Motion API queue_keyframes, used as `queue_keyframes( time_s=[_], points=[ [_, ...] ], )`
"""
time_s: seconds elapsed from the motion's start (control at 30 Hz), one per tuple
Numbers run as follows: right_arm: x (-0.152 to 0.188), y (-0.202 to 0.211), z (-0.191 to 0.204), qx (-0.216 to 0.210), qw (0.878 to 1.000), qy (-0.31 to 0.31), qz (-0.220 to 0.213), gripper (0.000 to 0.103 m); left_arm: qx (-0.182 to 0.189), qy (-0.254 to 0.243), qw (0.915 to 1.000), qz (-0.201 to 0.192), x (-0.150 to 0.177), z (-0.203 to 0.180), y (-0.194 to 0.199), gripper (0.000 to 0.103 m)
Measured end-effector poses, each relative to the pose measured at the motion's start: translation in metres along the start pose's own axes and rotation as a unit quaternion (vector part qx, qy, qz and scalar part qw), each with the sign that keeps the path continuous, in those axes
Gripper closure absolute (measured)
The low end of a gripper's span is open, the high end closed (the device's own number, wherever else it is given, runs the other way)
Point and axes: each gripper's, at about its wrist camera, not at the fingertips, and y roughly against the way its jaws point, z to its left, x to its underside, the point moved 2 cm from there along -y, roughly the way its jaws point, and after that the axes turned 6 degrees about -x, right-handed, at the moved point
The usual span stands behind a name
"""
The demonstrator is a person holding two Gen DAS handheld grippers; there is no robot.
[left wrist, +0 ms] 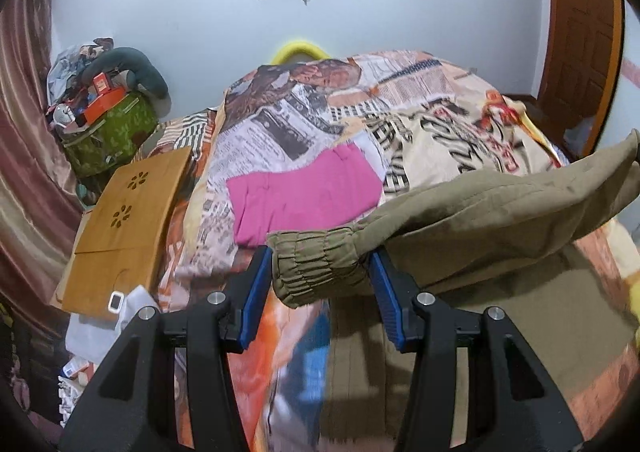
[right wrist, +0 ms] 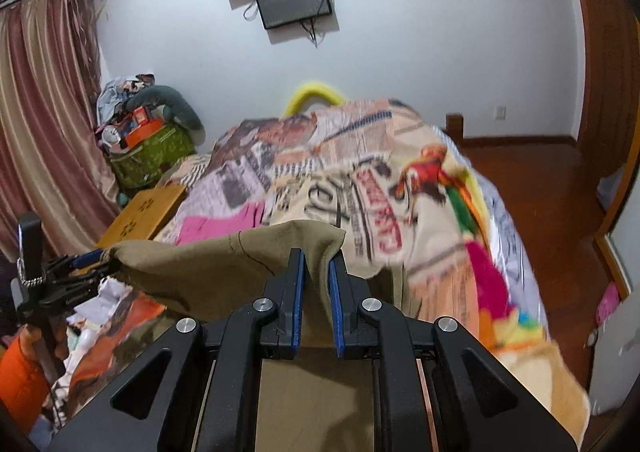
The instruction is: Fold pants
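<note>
A bedroom: one bed (right wrist: 420,188) under a newspaper-print cover fills the space ahead of both jaws, bare wood floor (right wrist: 540,172) open beyond its right edge. One pair of khaki pants (left wrist: 480,220) hangs stretched above the bed between two grippers. One folded pink garment (left wrist: 304,196) lies just beyond. The left gripper (left wrist: 320,272) pinches the bunched elastic cuff; the right gripper (right wrist: 317,272) is pressed together on the pants' top edge.
</note>
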Motion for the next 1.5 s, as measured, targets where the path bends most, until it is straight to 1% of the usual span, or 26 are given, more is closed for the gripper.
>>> queue_keyframes(
  time_s=[0.1,0.13,0.2,0.33,0.47,0.53,0.6,0.63,0.7,0.77,0.8,0.87,0.9,0.93,0.97,1.0,1.03,1.07,1.17,1.27,1.5],
  points=[
    [0.021,0.007,-0.001,-0.007,1.000,-0.017,0.013,0.092,-0.003,-0.008,0.9999,0.008,0.015,-0.003,0.003,0.053],
    [0.033,0.010,-0.001,-0.005,1.000,-0.020,0.021,0.092,-0.003,-0.010,0.9999,0.013,0.020,-0.004,0.004,0.053],
    [0.046,0.011,0.000,0.000,0.999,-0.019,0.033,0.092,-0.002,-0.013,0.9997,0.023,0.030,-0.005,0.004,0.053],
    [0.076,0.013,0.002,0.008,0.998,-0.014,0.067,0.092,0.012,0.004,0.9990,0.042,0.048,0.001,0.004,0.053],
    [0.095,0.013,0.003,0.015,0.996,-0.011,0.090,0.092,0.025,0.024,0.9973,0.064,0.063,0.004,0.000,0.053],
    [0.107,0.013,0.006,0.022,0.995,-0.008,0.101,0.092,0.028,0.030,0.9964,0.074,0.070,0.006,0.000,0.053],
    [0.113,0.013,0.006,0.028,0.994,-0.012,0.106,0.091,0.019,0.036,0.9959,0.080,0.077,0.008,0.000,0.053],
    [0.118,0.015,0.007,0.031,0.994,-0.015,0.107,0.088,0.013,0.040,0.9956,0.084,0.080,0.010,0.000,0.051],
    [0.123,0.019,0.009,0.039,0.993,-0.014,0.106,0.088,0.005,0.048,0.9948,0.089,0.086,0.015,-0.001,0.047],
    [0.126,0.024,0.011,0.047,0.993,-0.010,0.110,0.088,0.003,0.061,0.9936,0.095,0.091,0.021,-0.001,0.040],
    [0.127,0.026,0.013,0.048,0.993,-0.008,0.112,0.087,0.003,0.066,0.9930,0.098,0.093,0.024,-0.001,0.038],
    [0.126,0.032,0.017,0.044,0.992,-0.001,0.115,0.079,0.000,0.073,0.9925,0.097,0.093,0.029,0.003,0.033],
    [0.126,0.034,0.020,0.042,0.993,0.002,0.114,0.071,-0.004,0.074,0.9928,0.095,0.093,0.030,0.005,0.030],
    [0.125,0.035,0.023,0.040,0.993,0.005,0.112,0.063,-0.010,0.073,0.9932,0.090,0.091,0.031,0.009,0.024],
    [0.123,0.038,0.028,0.035,0.993,0.011,0.108,0.058,-0.014,0.073,0.9937,0.084,0.089,0.032,0.013,0.018],
    [0.122,0.039,0.032,0.031,0.994,0.015,0.105,0.052,-0.014,0.074,0.9940,0.079,0.088,0.033,0.016,0.016],
    [0.119,0.041,0.038,0.026,0.994,0.022,0.101,0.047,-0.012,0.074,0.9944,0.074,0.085,0.032,0.019,0.012],
    [0.116,0.042,0.043,0.022,0.995,0.029,0.098,0.045,-0.009,0.074,0.9947,0.071,0.083,0.032,0.022,0.008],
    [0.111,0.039,0.057,0.014,0.994,0.051,0.094,0.031,0.010,0.064,0.9956,0.067,0.074,0.026,0.028,0.005],
    [0.108,0.031,0.070,0.002,0.993,0.073,0.095,0.028,0.022,0.048,0.9962,0.069,0.068,0.017,0.029,0.002],
    [0.112,0.003,0.085,-0.021,0.988,0.090,0.122,0.027,0.036,0.001,0.9960,0.082,0.071,-0.010,0.020,0.002]
  ],
)
